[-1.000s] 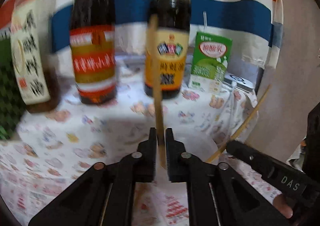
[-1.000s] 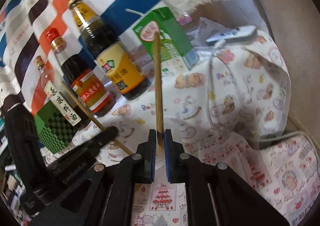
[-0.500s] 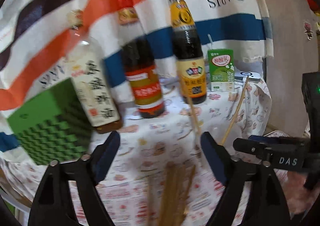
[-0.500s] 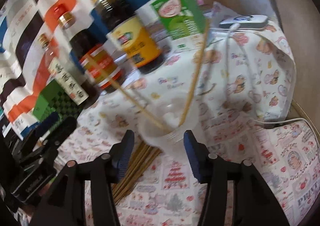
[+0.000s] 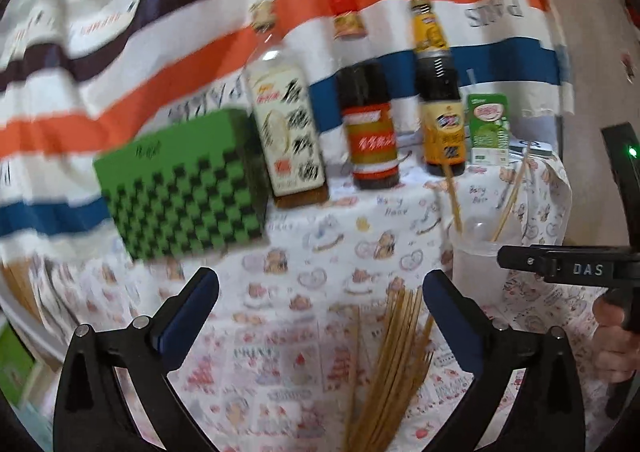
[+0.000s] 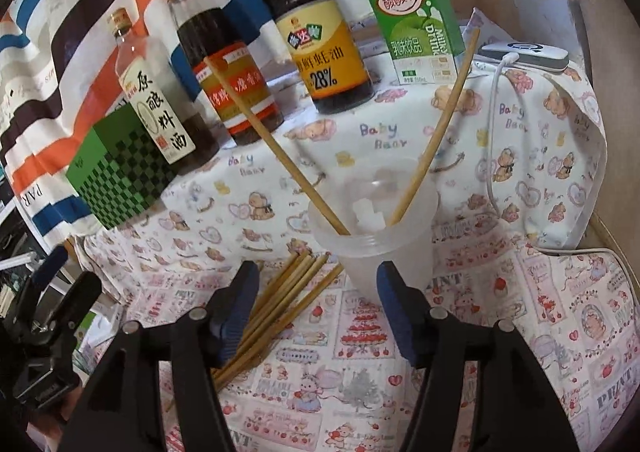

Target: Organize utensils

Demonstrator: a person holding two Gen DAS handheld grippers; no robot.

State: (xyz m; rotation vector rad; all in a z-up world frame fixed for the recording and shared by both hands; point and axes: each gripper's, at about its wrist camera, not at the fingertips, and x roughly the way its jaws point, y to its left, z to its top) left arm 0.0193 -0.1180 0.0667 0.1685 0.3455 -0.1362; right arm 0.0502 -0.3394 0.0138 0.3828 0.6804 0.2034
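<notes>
Both claws opening, nothing between: left claw [image 5: 320,308], right claw [image 6: 318,292]. Risk: right claw, close to cup [image 6: 374,228] at centre, tips it, spilling two chopsticks [image 6: 276,148].

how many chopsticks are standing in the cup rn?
2. One chopstick leans left toward the sauce bottles; the other chopstick leans right toward the green milk carton. Both stand in the clear plastic cup. The rest lie in a pile on the cloth.
</notes>
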